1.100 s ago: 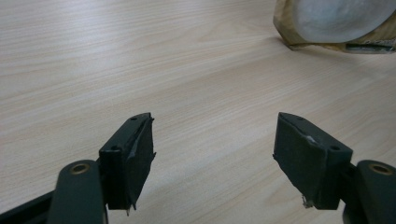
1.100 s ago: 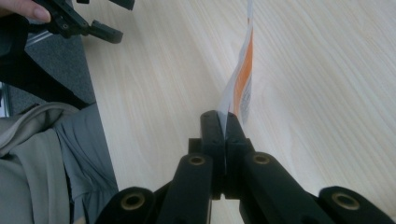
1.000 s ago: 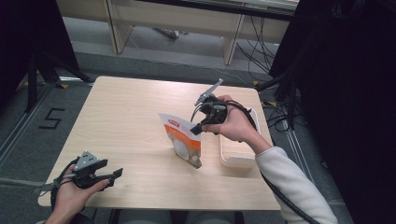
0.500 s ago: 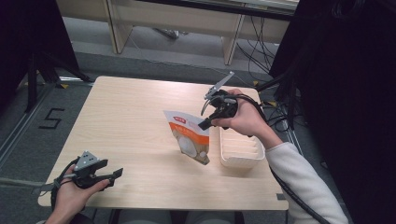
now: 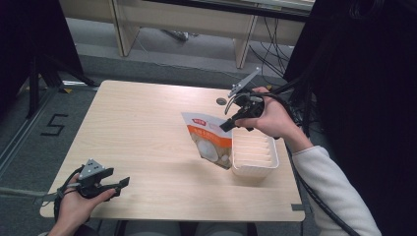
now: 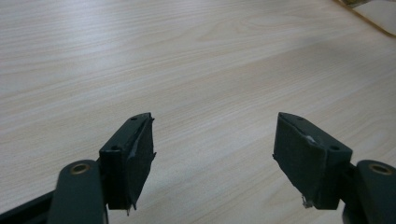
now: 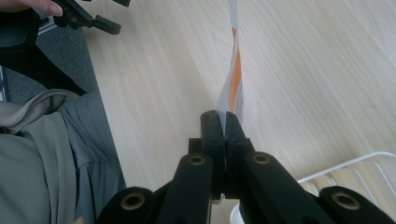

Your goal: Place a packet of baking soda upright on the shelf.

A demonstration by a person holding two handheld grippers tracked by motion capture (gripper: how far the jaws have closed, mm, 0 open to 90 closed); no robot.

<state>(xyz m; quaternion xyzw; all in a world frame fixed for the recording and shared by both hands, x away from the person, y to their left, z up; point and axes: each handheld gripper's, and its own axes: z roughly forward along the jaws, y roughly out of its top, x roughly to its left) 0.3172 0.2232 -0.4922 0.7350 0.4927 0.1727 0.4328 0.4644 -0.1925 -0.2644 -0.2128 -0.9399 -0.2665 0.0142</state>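
Note:
An orange and white snack pouch [image 5: 210, 140] hangs tilted above the table, held by its top right corner. My right gripper [image 5: 226, 125] is shut on that corner, and in the right gripper view the black jaws [image 7: 223, 122] pinch the pouch's thin edge [image 7: 233, 77]. Beside the pouch's lower end, on the right, sits a white ribbed tray [image 5: 254, 152]. My left gripper [image 5: 120, 184] rests at the table's front left corner, and in the left gripper view its pads [image 6: 135, 149] stand wide apart with bare wood between them.
The light wooden table [image 5: 142, 123] has a small round mark [image 5: 221, 101] near its far edge. Cables [image 5: 295, 98] trail off the table's right side. Grey floor with a painted 5 [image 5: 54, 125] lies left of the table.
My right gripper has lifted the pouch and carried it to the right, uncovering the white tray. The left gripper has stayed where it was.

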